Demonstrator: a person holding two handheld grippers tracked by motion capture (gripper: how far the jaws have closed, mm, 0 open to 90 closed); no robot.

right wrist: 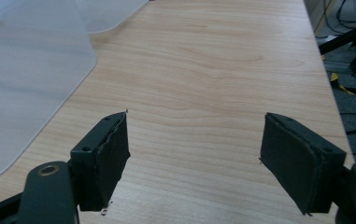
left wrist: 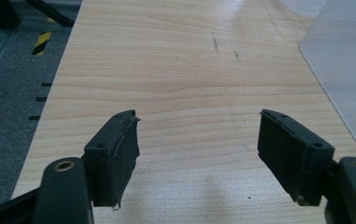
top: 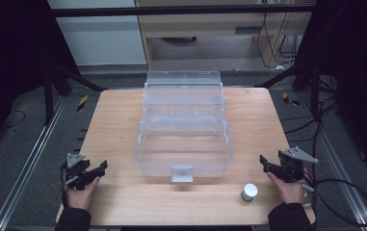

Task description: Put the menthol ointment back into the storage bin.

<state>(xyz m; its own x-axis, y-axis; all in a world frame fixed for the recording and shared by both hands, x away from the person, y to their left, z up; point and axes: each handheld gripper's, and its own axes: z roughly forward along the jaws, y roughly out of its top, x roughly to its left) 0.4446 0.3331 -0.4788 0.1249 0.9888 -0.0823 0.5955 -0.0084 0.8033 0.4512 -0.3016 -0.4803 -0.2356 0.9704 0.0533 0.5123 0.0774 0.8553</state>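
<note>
On the pale wooden worktop [top: 123, 120], a clear plastic tiered storage box [top: 183, 125] is sitting mid-table, a small silver cylindrical cap [top: 249, 192] standing near its front right. Left claw [top: 90, 174] and right claw [top: 271, 166] are gaping wide, holding nothing.

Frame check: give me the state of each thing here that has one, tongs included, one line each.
Left tongs: open, holding nothing, over bare wood at the table's near left.
Right tongs: open, holding nothing, over bare wood at the near right.
Clear plastic tiered box: lid swung open, trays stepped back, no contents visible.
Small silver cylinder: upright on the wooden table, apart from box and tongs.
</note>
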